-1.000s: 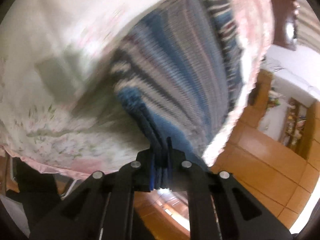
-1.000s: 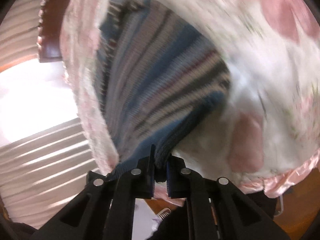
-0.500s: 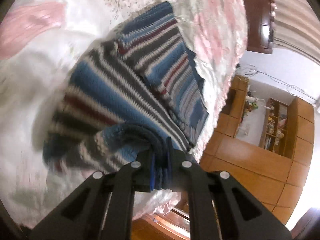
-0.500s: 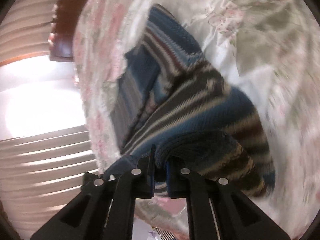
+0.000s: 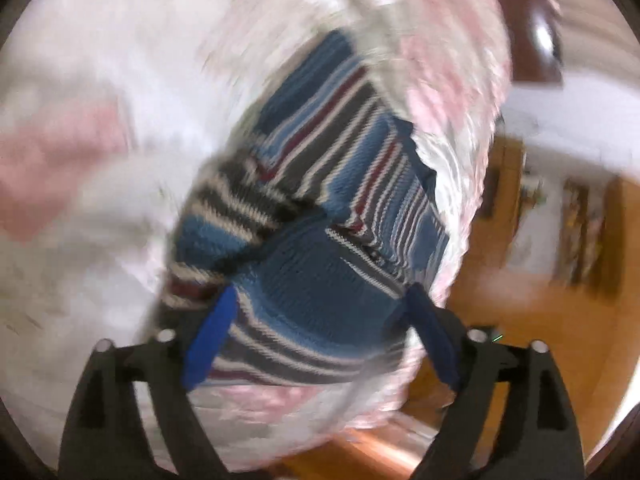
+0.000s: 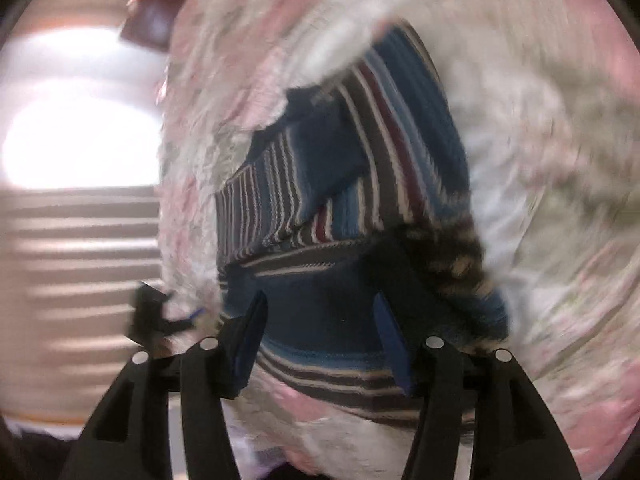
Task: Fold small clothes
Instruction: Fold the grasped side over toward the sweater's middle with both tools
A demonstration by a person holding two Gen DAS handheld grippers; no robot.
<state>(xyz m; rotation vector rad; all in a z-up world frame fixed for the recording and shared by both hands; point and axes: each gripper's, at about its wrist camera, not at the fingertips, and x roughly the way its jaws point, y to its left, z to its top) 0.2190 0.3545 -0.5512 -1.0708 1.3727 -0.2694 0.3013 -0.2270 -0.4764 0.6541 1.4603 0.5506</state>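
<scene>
A blue knit sweater point(image 5: 320, 208) with white, grey and dark red stripes lies folded over on a floral bedspread point(image 5: 100, 100). In the left wrist view my left gripper point(image 5: 320, 312) stands open just above the near folded edge, its blue pads point(image 5: 210, 336) spread wide with nothing between them. The right wrist view shows the same sweater point(image 6: 360, 184), and my right gripper point(image 6: 320, 320) is open over its near edge too. Both views are blurred by motion.
The bedspread point(image 6: 540, 160) is white with pink and green flowers and drops off at its edge point(image 5: 460, 240). Beyond that edge are a wooden floor point(image 5: 520, 340) and shelves point(image 5: 580, 232). A dark headboard point(image 6: 148, 24) and a bright window point(image 6: 80, 136) lie past the bed.
Both grippers were shut on the sweater's edge and carried it over onto itself. Now both have opened and let go, and the sweater lies folded on the bed.
</scene>
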